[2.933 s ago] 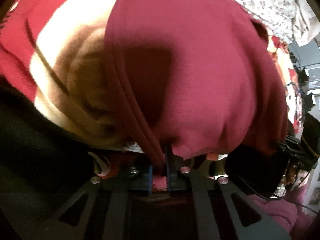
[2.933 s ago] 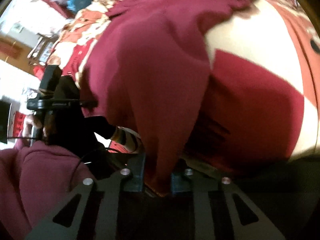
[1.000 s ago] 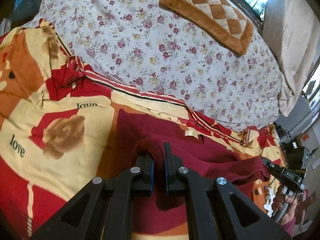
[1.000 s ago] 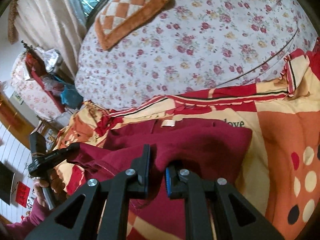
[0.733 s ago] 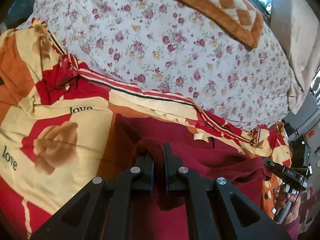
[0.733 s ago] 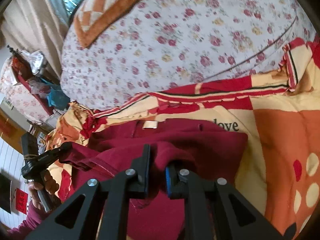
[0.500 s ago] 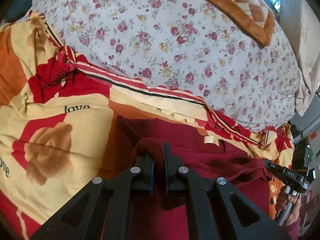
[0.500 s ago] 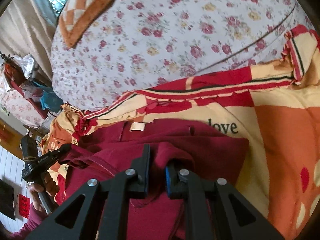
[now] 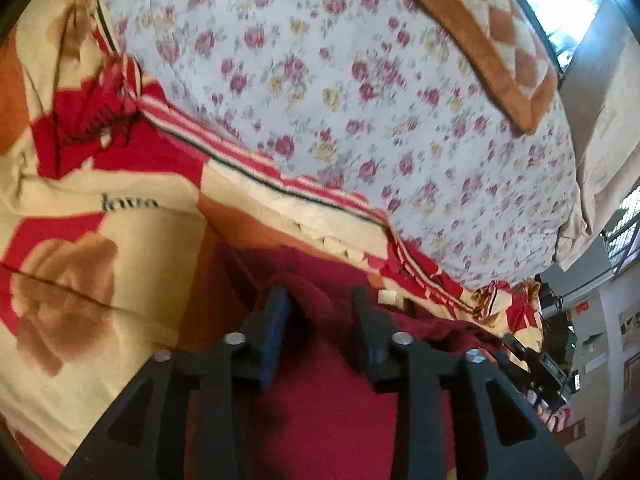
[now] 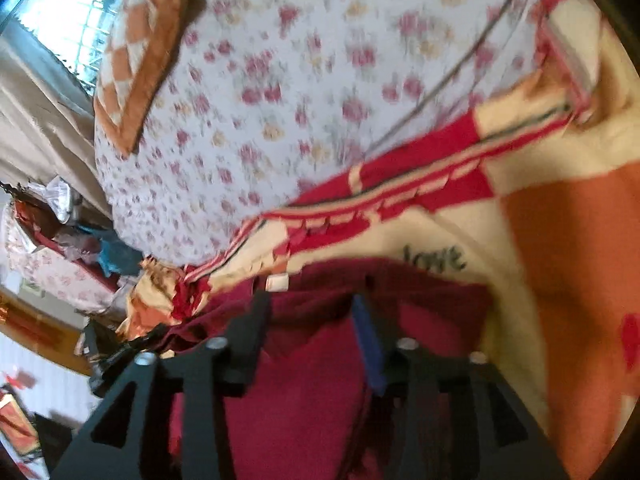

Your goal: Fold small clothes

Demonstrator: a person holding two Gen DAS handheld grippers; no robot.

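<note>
A small maroon garment (image 9: 320,420) lies doubled over on the blanket, with its white label (image 9: 387,297) at the far edge. My left gripper (image 9: 319,308) hangs low over it. Its jaws are opening, and a raised fold of the cloth stands loose between them, nearer the left pad. In the right wrist view the same garment (image 10: 304,400) and label (image 10: 277,282) lie under my right gripper (image 10: 310,312). Those jaws are opening too and stand well apart, with the cloth slack below them and not pinched.
The garment rests on a yellow, red and orange blanket (image 9: 100,160) printed with "love". Beyond it a floral sheet (image 9: 340,80) covers the bed, with a brown checked cushion (image 9: 492,32) near the window. Cluttered furniture (image 10: 60,240) stands beside the bed.
Both grippers were shut on the garment's folded edge and sank toward the blanket. Now both pairs of jaws have parted and the cloth is let go.
</note>
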